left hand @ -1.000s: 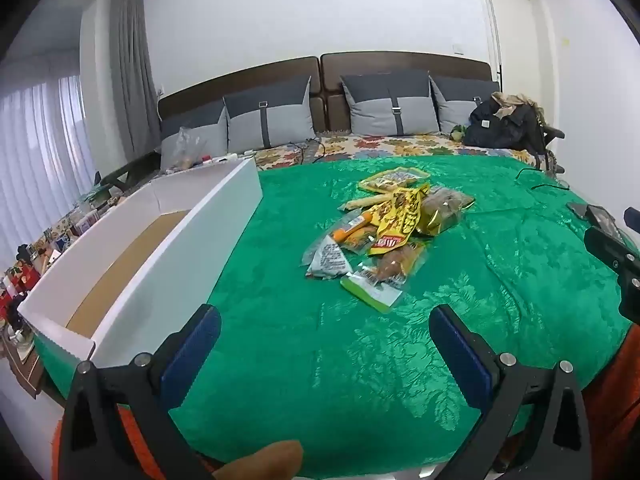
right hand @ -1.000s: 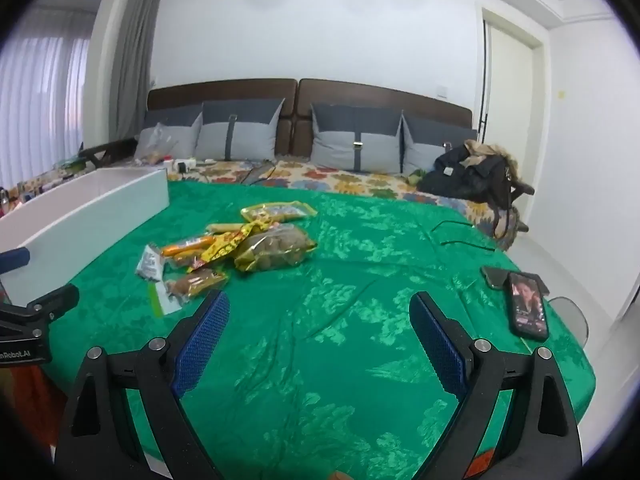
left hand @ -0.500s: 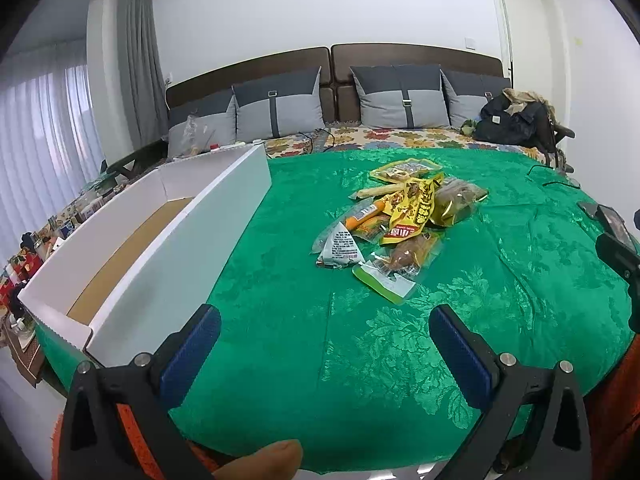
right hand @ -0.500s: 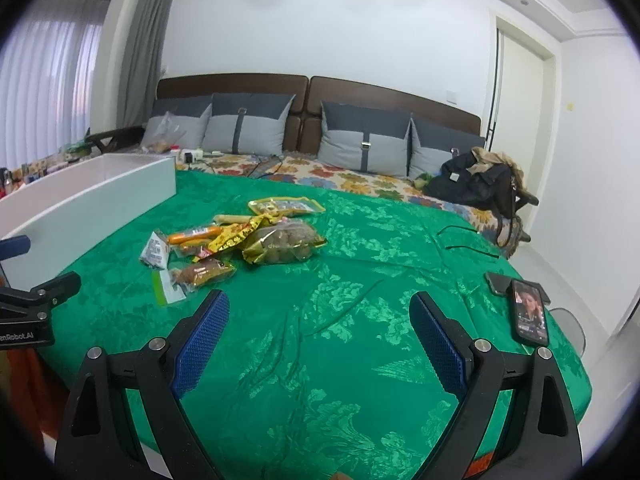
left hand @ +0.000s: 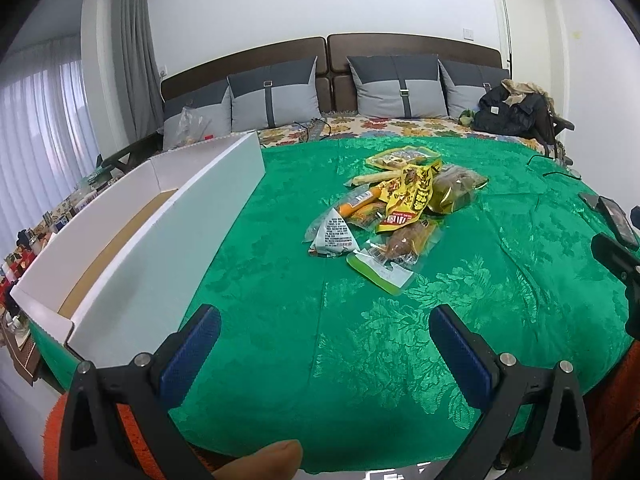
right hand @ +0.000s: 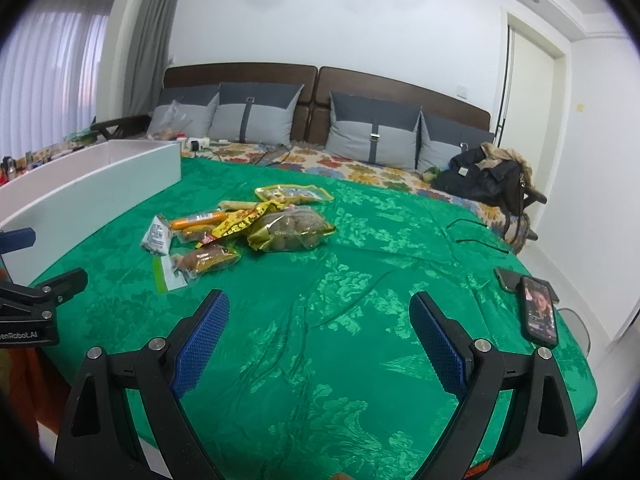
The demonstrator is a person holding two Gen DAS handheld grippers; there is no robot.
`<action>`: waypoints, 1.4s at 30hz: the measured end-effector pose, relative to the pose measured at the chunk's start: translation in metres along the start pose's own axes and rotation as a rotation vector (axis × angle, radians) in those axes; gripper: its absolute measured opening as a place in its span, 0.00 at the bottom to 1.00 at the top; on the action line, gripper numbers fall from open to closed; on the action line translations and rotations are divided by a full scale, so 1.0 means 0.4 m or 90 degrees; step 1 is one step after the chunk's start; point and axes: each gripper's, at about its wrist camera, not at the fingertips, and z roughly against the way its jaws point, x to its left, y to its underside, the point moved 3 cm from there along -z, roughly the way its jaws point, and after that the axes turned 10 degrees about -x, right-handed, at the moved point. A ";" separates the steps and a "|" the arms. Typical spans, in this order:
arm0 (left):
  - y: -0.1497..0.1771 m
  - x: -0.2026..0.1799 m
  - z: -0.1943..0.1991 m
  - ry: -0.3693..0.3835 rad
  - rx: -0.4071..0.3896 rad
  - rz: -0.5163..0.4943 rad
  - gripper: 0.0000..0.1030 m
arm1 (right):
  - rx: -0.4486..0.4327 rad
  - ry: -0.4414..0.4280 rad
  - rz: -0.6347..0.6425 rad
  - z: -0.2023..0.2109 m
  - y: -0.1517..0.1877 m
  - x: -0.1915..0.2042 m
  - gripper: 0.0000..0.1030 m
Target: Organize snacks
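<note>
Both grippers are edging nearer the snacks than a second ago. The long white box point(left hand: 168, 216) is sitting left on the glossy green bedspread point(left hand: 320, 320), seemingly holding nothing. The left gripper point(left hand: 324, 344) and right gripper point(right hand: 320, 340) are gaping wide, unladen. The crinkly snack packets point(left hand: 396, 208) are lying heaped mid-bed, a phone point(right hand: 540, 312) lying far right

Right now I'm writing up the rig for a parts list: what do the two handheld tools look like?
Both match: the left tool and right tool each have two matte black angular fingers with silver screw heads, and textured blue pads on the inner faces. White lettering shows on the left tool's black body in the right wrist view.
</note>
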 end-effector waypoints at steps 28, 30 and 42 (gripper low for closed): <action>0.037 0.012 -0.053 0.004 0.049 0.023 1.00 | 0.015 -0.008 -0.002 -0.030 0.017 0.008 0.91; 0.043 0.011 -0.062 0.006 0.060 0.022 1.00 | 0.024 -0.008 -0.006 -0.036 0.022 0.005 0.91; 0.131 0.045 -0.188 0.002 0.205 0.087 1.00 | 0.251 -0.059 -0.117 -0.164 0.172 -0.026 0.91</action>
